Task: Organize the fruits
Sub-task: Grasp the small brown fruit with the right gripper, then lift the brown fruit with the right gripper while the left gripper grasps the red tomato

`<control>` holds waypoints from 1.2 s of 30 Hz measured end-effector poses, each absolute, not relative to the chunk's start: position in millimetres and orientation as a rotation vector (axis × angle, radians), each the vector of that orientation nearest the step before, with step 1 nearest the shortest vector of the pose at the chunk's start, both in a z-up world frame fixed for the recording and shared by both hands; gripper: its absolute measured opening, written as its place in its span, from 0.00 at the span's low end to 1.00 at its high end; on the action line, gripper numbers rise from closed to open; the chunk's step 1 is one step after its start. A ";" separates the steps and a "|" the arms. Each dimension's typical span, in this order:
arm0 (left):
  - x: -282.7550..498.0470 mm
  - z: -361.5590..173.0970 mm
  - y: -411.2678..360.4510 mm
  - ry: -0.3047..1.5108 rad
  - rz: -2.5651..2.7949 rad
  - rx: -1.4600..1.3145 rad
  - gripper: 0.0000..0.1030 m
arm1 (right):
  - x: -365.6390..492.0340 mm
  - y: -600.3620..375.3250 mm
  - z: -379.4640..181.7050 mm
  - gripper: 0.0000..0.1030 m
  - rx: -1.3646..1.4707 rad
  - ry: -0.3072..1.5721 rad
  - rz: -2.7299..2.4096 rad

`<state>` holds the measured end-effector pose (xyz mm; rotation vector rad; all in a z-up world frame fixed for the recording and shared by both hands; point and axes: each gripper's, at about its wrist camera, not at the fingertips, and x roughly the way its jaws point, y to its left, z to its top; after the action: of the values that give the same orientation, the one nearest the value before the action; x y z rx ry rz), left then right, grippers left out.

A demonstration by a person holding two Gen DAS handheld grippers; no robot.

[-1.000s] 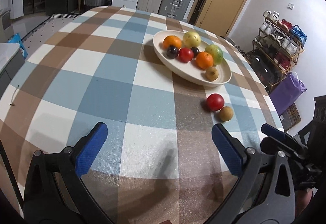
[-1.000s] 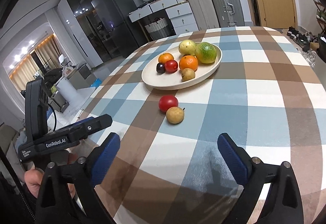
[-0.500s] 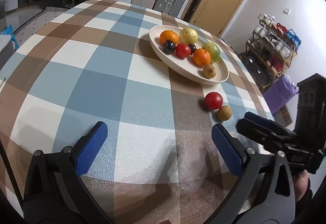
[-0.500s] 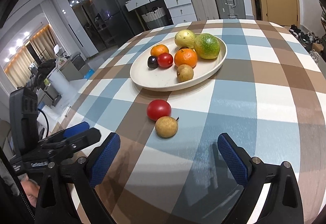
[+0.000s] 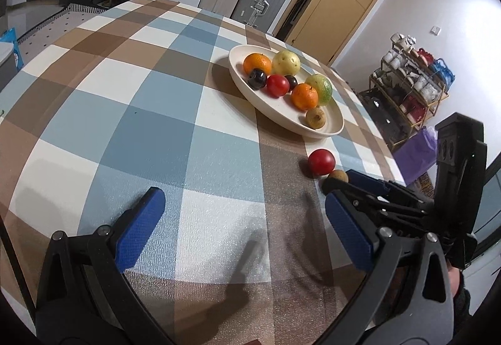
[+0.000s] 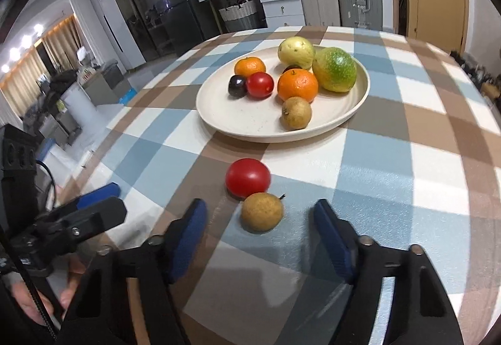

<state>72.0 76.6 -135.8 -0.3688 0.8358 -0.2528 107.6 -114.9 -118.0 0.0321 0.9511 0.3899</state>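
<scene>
Most fruit's already on the plate [image 6: 219,122], centre frame. Left on the bench [image 6: 391,163]: red tomato [image 6: 248,177] and brown fruit [image 6: 261,212], lower centre. Right tongs [image 6: 260,219] have just been narrowing around it, not touching; left tongs [image 5: 241,219] spread, empty.

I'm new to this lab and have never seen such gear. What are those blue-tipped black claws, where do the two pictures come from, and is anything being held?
No robot here: a person holds a hand-operated two-finger gripper in each hand, each with a wide-angle camera looking along its blue-padded fingers. One picture comes from the left gripper, the other from the right gripper.

On the blue, brown and white checked tablecloth stands a cream oval plate of fruit. Beside it lie a loose red tomato-like fruit and a small brown round fruit.

The left gripper is open and empty. The right gripper's jaws have just been closing, with the brown fruit between its pads but not yet pinched, so nothing is held.
</scene>
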 end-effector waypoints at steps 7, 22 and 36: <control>72.9 -135.8 69.6 0.849 -0.234 -0.321 0.99 | 106.3 -112.8 -119.3 0.27 0.024 0.956 0.385; 73.1 -136.2 60.8 0.867 -0.200 -0.251 0.99 | 81.7 -140.5 -106.7 0.27 0.187 0.917 0.452; 81.4 -134.0 17.9 0.928 -0.198 -0.052 0.99 | 29.9 -171.2 -90.6 0.27 0.248 0.832 0.486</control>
<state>81.4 17.9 -134.0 -0.0523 0.9279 -0.1979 29.9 -171.2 -90.6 0.2483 0.8323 0.4857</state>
